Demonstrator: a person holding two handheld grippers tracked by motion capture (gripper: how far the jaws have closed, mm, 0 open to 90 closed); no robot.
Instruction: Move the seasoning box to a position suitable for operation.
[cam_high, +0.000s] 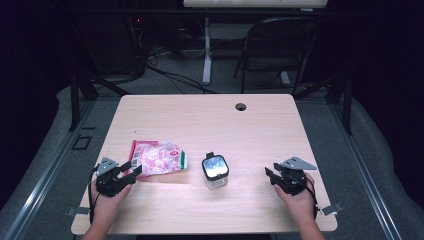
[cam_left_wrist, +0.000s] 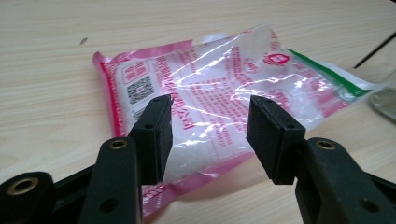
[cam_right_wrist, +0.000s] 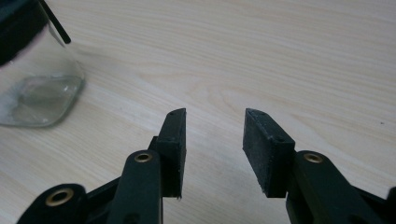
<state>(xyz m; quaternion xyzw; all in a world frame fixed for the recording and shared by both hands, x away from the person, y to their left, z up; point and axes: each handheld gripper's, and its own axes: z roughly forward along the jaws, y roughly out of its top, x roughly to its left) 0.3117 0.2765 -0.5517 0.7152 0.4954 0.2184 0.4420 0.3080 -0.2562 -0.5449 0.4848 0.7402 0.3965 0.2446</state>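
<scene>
QR code on the pink sachet (cam_left_wrist: 219, 102) seen from my left tongs (cam_left_wrist: 210, 133), gaping just short of it, right tongs (cam_right_wrist: 212, 140) apart over bare bench (cam_right_wrist: 280, 56), glass jar (cam_right_wrist: 37, 88) off beside.

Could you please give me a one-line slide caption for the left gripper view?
Open left gripper poised over a pink-edged plastic bag lying on the wooden table.

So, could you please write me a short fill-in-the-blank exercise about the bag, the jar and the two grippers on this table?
1. The left gripper has its jaws ____ over the near edge of the plastic bag.
2. The bag lies flat with a ____ strip along one end and pink print elsewhere.
3. The glass jar stands upright between the bag and the ____ gripper.
4. Under the right gripper's open jaws lies bare ____ table.

Missing words: open; green; right; wooden
</scene>
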